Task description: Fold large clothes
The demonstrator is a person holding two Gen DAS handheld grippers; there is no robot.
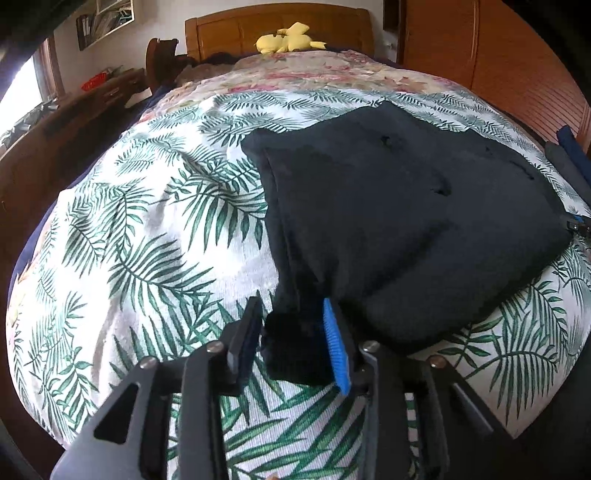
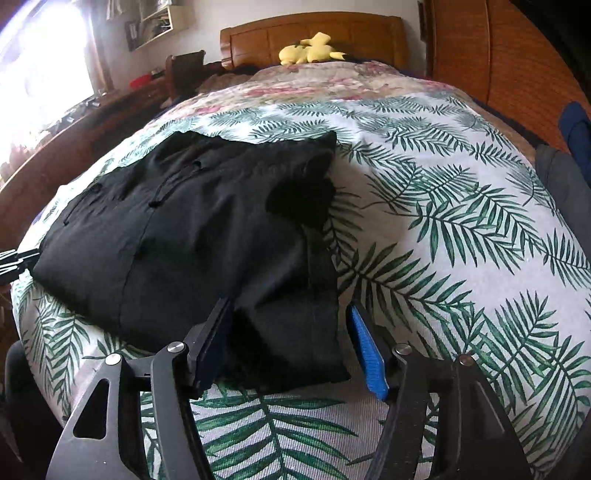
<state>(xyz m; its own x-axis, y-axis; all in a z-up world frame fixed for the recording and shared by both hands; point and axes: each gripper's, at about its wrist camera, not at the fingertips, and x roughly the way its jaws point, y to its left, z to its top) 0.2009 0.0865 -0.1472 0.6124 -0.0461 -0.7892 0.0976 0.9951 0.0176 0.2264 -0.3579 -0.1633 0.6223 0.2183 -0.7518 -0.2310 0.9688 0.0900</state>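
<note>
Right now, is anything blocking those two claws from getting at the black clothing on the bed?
Nothing visible. The left gripper already straddles one near corner of the black garment, and the right gripper straddles the other.

We cannot tell what kind of garment (image 1: 388, 206) this is: its black folds swallow seams and edges, and in the right wrist view the garment (image 2: 177, 236) shows only faint ridges. Its near corner hides the inner faces of the left gripper (image 1: 295, 332) fingers, so whether they pinch it or merely flank it escapes us. The right gripper (image 2: 291, 343) is cut off below. At the far edge of the left view we see only a sliver of the other gripper. The shelf (image 1: 107, 14) contents are too small to read, and the window (image 2: 40, 62) is blown out.
</note>
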